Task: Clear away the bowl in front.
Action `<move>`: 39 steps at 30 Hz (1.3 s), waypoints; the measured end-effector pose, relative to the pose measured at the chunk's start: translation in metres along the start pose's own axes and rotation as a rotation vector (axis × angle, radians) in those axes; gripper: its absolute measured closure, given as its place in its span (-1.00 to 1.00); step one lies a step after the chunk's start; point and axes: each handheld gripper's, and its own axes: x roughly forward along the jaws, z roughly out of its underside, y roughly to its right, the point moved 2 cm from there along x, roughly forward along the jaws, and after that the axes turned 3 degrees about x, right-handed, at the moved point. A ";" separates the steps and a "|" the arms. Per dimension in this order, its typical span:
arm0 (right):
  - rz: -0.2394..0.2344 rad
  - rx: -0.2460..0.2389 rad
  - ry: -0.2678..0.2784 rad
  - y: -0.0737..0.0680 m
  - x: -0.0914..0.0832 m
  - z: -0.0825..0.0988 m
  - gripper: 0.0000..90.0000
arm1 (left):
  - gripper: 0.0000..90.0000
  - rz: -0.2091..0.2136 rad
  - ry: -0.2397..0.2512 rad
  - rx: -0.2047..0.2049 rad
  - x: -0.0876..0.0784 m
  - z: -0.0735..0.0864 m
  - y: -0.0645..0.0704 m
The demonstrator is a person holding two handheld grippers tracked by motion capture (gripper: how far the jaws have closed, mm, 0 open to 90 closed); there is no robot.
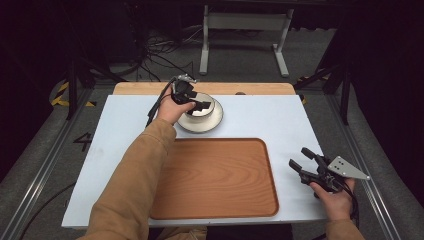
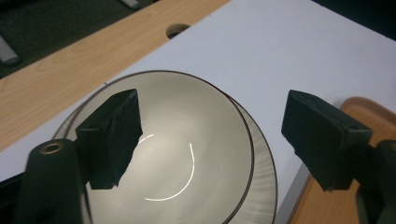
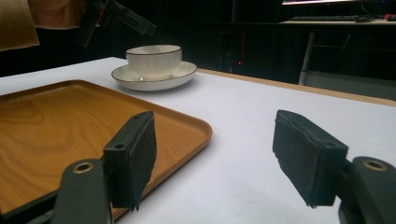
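Left hand-held gripper closing in on the bowl, right one waiting

At the left, the left hand-held gripper (image 1: pixel 202 106) hangs over the bowl (image 1: pixel 204 106) with its jaws spread and pressing on nothing; in the left gripper view one jaw sits over the bowl's (image 2: pixel 187 154) hollow and the other outside its rim, so the step in hand looks like the approach to a rim grasp. The bowl stands on a saucer (image 1: pixel 216 121) at the far side of the table (image 1: pixel 280 115), just beyond the wooden tray (image 1: pixel 220 175). The next move likely calls for sinking until the rim lies between the pads, then squeezing gently and lifting straight. At the right, the right hand-held gripper (image 1: pixel 303 161) rests released beside the tray. Count: one bowl, one saucer, one tray, two grippers.
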 end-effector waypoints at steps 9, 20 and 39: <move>-0.003 0.007 -0.002 0.000 0.000 0.001 -0.30 | -0.41 0.025 -0.067 0.022 0.011 0.010 0.000; -0.009 0.019 -0.065 0.002 0.001 -0.003 -0.44 | -0.28 0.020 -0.193 0.122 0.023 0.016 0.008; 0.009 0.024 -0.085 0.004 0.000 -0.002 -0.46 | 0.31 -0.016 -0.332 0.184 0.038 0.023 0.014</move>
